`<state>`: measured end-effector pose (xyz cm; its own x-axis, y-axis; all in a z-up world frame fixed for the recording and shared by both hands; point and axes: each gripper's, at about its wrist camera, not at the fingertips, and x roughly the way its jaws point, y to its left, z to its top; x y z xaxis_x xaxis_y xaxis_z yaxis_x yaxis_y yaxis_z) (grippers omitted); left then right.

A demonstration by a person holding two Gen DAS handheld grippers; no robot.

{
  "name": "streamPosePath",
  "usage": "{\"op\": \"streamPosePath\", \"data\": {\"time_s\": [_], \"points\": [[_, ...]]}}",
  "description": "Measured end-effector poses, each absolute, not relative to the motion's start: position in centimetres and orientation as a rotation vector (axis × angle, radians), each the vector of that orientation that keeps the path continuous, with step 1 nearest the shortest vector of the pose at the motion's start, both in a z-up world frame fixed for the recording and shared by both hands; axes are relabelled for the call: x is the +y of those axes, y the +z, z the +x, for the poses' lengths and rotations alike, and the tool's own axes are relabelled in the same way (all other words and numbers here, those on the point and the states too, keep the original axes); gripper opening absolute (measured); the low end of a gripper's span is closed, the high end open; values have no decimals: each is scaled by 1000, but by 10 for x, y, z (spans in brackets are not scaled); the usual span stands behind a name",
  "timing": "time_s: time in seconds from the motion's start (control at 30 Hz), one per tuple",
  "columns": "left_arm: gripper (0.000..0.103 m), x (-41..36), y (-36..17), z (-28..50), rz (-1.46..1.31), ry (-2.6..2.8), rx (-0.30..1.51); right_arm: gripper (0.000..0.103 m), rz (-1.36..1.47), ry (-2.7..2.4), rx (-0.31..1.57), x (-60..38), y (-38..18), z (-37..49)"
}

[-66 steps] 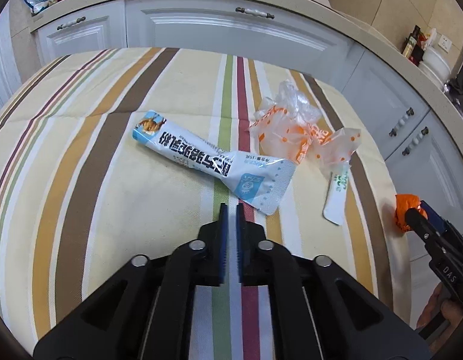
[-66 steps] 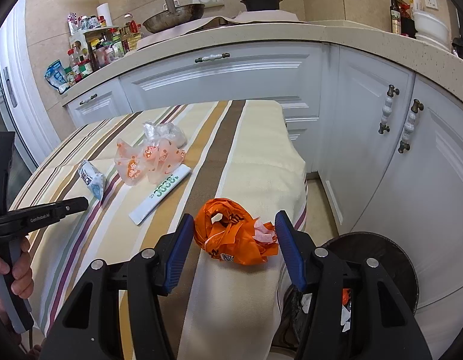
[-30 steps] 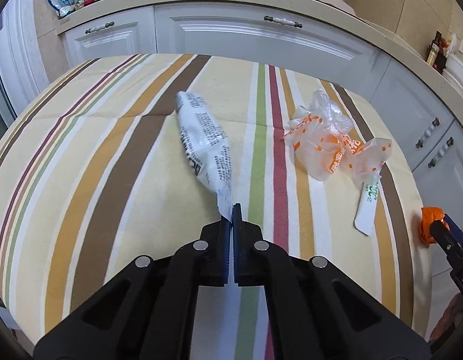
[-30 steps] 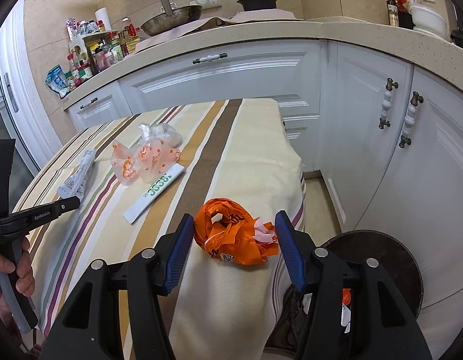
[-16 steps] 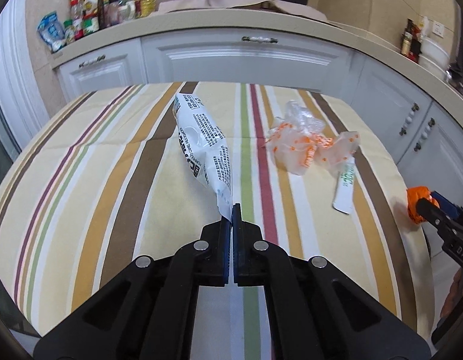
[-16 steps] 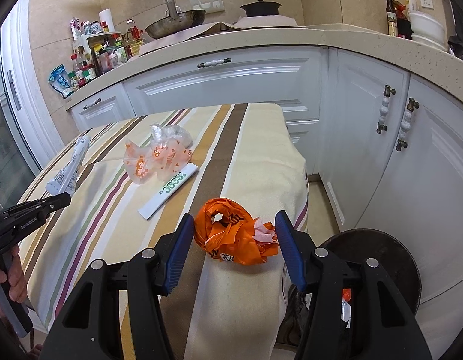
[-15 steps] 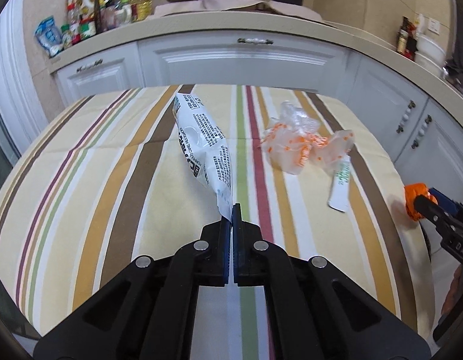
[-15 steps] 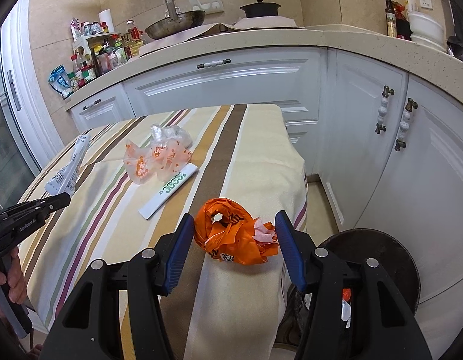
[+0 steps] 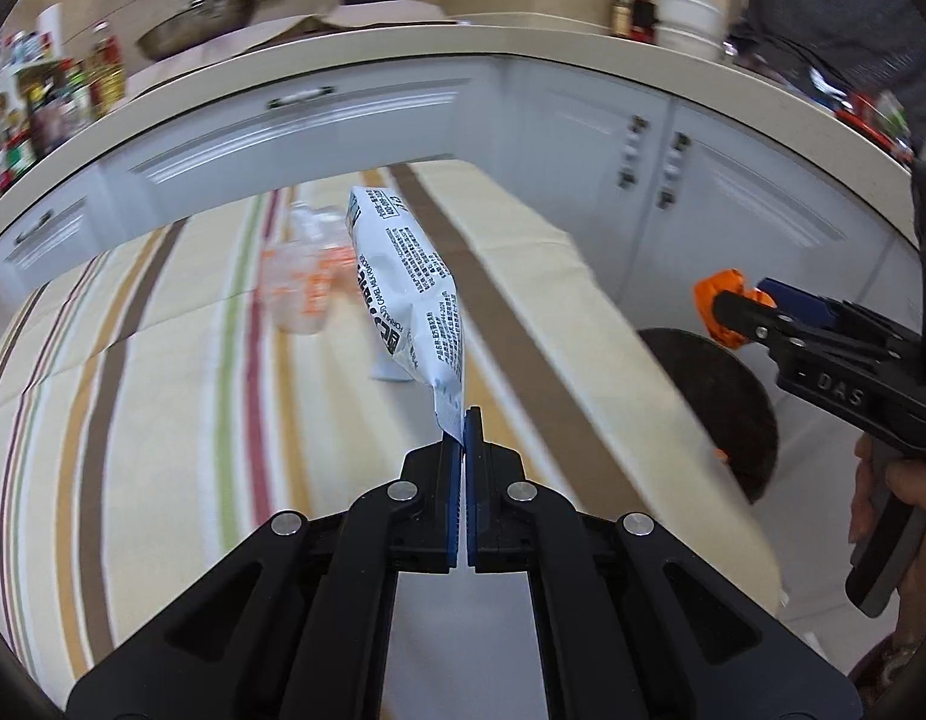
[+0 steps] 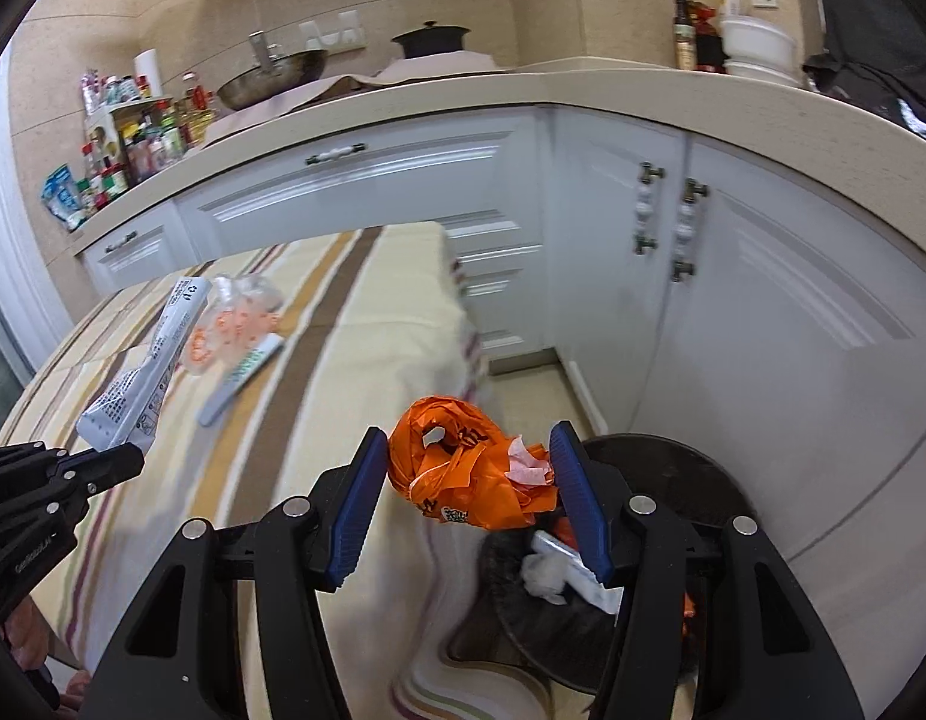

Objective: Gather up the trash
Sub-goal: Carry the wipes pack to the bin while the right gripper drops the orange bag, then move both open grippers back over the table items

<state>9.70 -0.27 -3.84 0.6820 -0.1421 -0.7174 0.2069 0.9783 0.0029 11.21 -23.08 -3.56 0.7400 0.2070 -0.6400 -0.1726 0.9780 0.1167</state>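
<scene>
My left gripper [image 9: 463,420] is shut on the sealed end of a white printed snack packet [image 9: 410,279], which sticks up above the striped table [image 9: 163,396]. From the right wrist view the same packet [image 10: 140,373] hangs off the left gripper [image 10: 133,456]. My right gripper [image 10: 469,486] is shut on a crumpled orange plastic bag [image 10: 463,474], held off the table's edge above a dark round trash bin [image 10: 655,516]. In the left wrist view the right gripper [image 9: 727,312] holds the bag [image 9: 718,294] over the bin [image 9: 721,396].
A clear bag with orange dots [image 10: 235,324] and a flat white sachet with green print [image 10: 241,378] lie on the striped cloth. The bin holds white and orange scraps [image 10: 559,570]. White cabinets [image 10: 733,312] and a counter stand behind. A hand [image 9: 901,516] grips the right tool.
Both grippers have swung right toward the bin. The orange bag has left the table's edge and now hangs over the bin. The packet rides along in the left gripper.
</scene>
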Motion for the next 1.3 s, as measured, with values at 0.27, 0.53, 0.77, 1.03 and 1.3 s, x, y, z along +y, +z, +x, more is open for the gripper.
{"op": "streamPosePath", "data": {"time_s": [0.27, 0.53, 0.77, 1.03, 1.3], "points": [[1, -72, -45, 115, 154, -337, 795, 55, 71, 55, 709, -286, -45, 104], [1, -138, -49, 136, 214, -442, 778, 55, 112, -34, 706, -327, -55, 106], [41, -172, -63, 159, 228, -475, 807, 67, 151, -81, 718, -351, -71, 121], [41, -146, -48, 154, 177, -429, 772, 67, 158, -72, 705, -346, -66, 118], [46, -80, -23, 137, 103, -307, 720, 67, 130, 19, 663, -303, -41, 121]]}}
